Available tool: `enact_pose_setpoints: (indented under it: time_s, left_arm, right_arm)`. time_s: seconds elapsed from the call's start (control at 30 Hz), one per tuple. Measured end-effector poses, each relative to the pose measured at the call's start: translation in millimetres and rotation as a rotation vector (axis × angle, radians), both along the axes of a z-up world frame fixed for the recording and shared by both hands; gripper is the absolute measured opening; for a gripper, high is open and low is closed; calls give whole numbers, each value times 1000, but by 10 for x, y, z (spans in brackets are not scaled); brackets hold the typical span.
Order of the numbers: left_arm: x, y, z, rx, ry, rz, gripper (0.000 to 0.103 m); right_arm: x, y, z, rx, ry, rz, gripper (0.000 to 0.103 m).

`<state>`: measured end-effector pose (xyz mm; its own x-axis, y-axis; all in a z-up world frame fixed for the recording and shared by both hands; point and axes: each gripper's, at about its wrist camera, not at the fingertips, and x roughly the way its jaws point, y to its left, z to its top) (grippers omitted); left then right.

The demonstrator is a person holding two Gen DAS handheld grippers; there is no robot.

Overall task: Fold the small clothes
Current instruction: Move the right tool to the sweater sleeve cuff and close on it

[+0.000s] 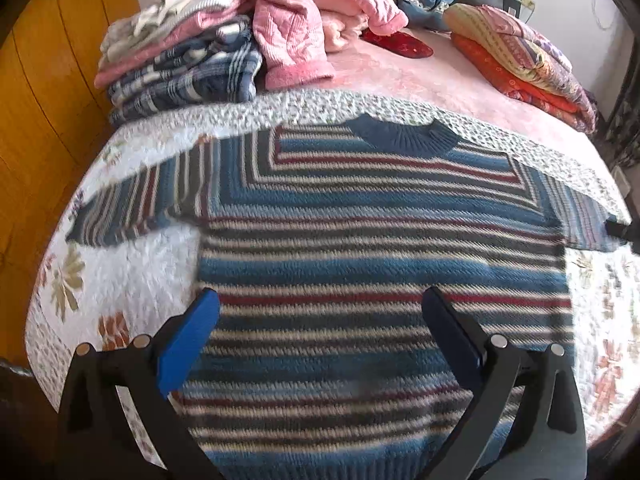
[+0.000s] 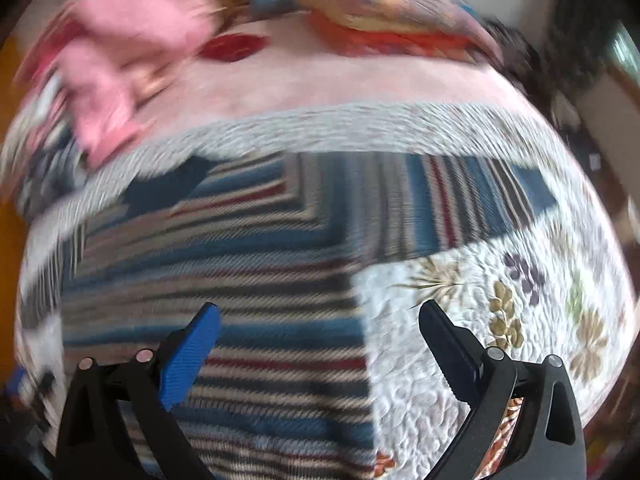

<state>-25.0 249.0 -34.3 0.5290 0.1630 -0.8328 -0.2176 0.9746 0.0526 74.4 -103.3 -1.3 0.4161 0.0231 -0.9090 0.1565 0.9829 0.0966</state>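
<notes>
bed (image 1: 420,76) carries a floral quilt (image 1: 132,260); striped sweater (image 1: 380,264) flat on it (folded piles behind)

Daylight is falling across a bed (image 1: 420,76) wearing a pink cover under a floral quilt (image 1: 120,280), with yellow wooden panelling (image 1: 44,92) standing at nine o'clock.

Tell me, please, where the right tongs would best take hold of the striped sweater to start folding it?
Probably at the end of the sleeve on that side. The striped sweater lies flat and face up on the floral quilt, sleeves spread outward, so that cuff is a free edge. Come in low from the outer side with the right tongs, which are open, and pinch the cuff across its width.
</notes>
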Motion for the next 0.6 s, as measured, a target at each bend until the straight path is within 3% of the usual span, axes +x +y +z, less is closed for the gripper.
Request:
enact_pose_setpoints:
  time_s: [0.17,0.27,0.4,0.6]
  left_arm:
    - [201,48,-37,-118,17,65,100]
    - [444,-59,-57,-96,23,82,100]
    - [853,-328,-142,-87,31,68,100]
    - [1352,-816,-378,-133,58,12,100]
  right_arm:
    - [526,-954,-231,94,73,-121,99]
    - [760,-1542,-504,64,113,-211,99]
    - [925,-2349,-980,191,182,-354,99]
    - [1051,-2880,-1272,209,193,-419,99]
